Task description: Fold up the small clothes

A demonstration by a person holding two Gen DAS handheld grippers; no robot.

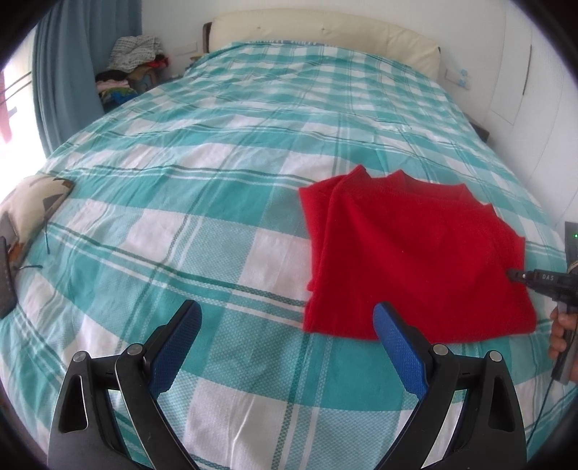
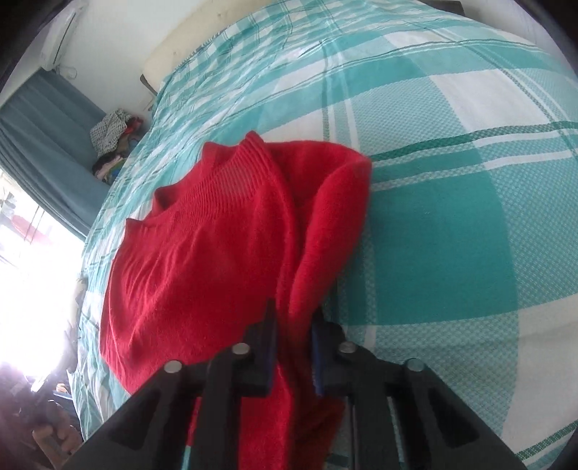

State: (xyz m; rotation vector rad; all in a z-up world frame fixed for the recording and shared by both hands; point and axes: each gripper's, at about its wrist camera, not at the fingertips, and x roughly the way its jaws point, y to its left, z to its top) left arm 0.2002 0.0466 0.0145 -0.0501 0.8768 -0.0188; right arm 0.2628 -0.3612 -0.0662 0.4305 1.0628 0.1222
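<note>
A red knit sweater (image 1: 415, 253) lies on the teal-and-white checked bedspread (image 1: 216, 180), partly folded, its ribbed collar toward the headboard. My left gripper (image 1: 287, 318) hovers over the bed just left of the sweater's near edge, jaws wide apart with nothing between the blue pads. In the right wrist view my right gripper (image 2: 294, 318) is shut on a raised fold along the right side of the sweater (image 2: 202, 246). From the left wrist view, the right gripper (image 1: 514, 275) reaches in at the sweater's right edge, a hand (image 1: 561, 330) behind it.
A cream headboard (image 1: 325, 32) ends the bed at the far side. A patterned cushion (image 1: 32, 206) and a dark flat object (image 1: 5, 282) lie at the bed's left edge. A pile of clothes (image 1: 133, 61) sits by the blue curtain (image 1: 61, 65). White wardrobe doors (image 1: 520, 72) stand on the right.
</note>
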